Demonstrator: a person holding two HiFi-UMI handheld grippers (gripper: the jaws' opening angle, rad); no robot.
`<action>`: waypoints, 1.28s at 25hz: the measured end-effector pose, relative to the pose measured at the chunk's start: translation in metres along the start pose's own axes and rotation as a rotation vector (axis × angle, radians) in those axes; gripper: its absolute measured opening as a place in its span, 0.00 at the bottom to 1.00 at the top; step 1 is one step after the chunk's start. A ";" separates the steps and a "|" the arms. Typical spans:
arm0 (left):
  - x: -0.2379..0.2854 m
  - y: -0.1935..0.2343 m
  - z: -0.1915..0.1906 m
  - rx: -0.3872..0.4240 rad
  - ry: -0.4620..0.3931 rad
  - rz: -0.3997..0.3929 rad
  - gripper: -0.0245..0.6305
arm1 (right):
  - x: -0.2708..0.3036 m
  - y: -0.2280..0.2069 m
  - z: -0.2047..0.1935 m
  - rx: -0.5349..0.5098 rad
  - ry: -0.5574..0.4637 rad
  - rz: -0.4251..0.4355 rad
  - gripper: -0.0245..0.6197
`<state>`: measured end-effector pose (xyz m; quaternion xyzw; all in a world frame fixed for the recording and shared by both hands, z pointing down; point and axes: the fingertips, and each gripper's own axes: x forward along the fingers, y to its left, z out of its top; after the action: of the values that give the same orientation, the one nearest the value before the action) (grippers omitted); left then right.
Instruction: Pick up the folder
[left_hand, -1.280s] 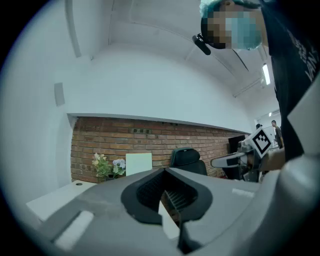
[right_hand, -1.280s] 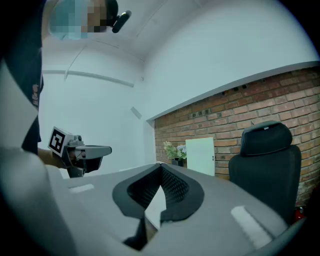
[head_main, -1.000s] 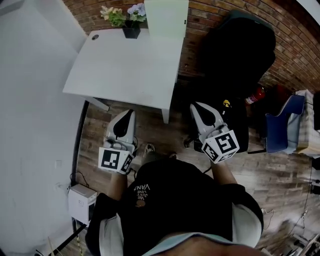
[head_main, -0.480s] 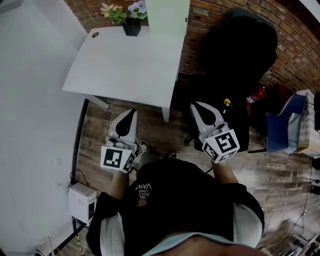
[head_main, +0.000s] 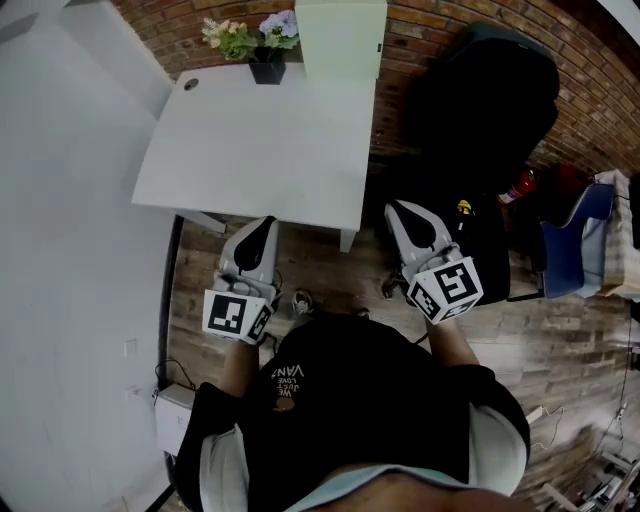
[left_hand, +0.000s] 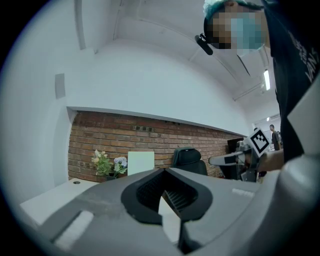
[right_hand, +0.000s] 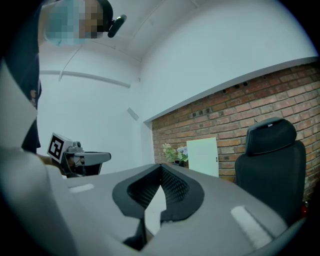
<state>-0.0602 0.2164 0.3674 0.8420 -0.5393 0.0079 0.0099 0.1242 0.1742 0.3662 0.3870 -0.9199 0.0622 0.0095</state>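
The folder (head_main: 340, 35) is a pale green board standing upright against the brick wall at the back of the white table (head_main: 250, 160). It also shows small and far off as the folder (left_hand: 140, 162) in the left gripper view and the folder (right_hand: 202, 156) in the right gripper view. My left gripper (head_main: 262, 222) is shut and empty, its tips by the table's front edge. My right gripper (head_main: 397, 208) is shut and empty too, just off the table's front right corner. Both point level toward the wall, well short of the folder.
A black pot of flowers (head_main: 265, 68) stands beside the folder on its left. A black office chair (head_main: 480, 100) fills the space right of the table. A red fire extinguisher (head_main: 518, 187) and a blue chair (head_main: 570, 250) are further right. A white wall runs along the left.
Both grippers have moved forward toward the table, still shut. The table's front edge now lies at the left gripper's tips.
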 end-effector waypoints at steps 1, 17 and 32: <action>0.001 0.007 0.001 -0.001 -0.002 -0.008 0.04 | 0.005 0.002 0.000 0.001 0.000 -0.009 0.04; 0.015 0.107 -0.001 0.033 0.028 -0.197 0.04 | 0.075 0.038 0.002 -0.003 -0.040 -0.215 0.04; 0.034 0.121 -0.016 0.009 0.030 -0.265 0.04 | 0.086 0.023 0.000 -0.005 -0.040 -0.295 0.04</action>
<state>-0.1565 0.1355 0.3853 0.9056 -0.4233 0.0215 0.0154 0.0474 0.1294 0.3689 0.5190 -0.8533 0.0501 0.0012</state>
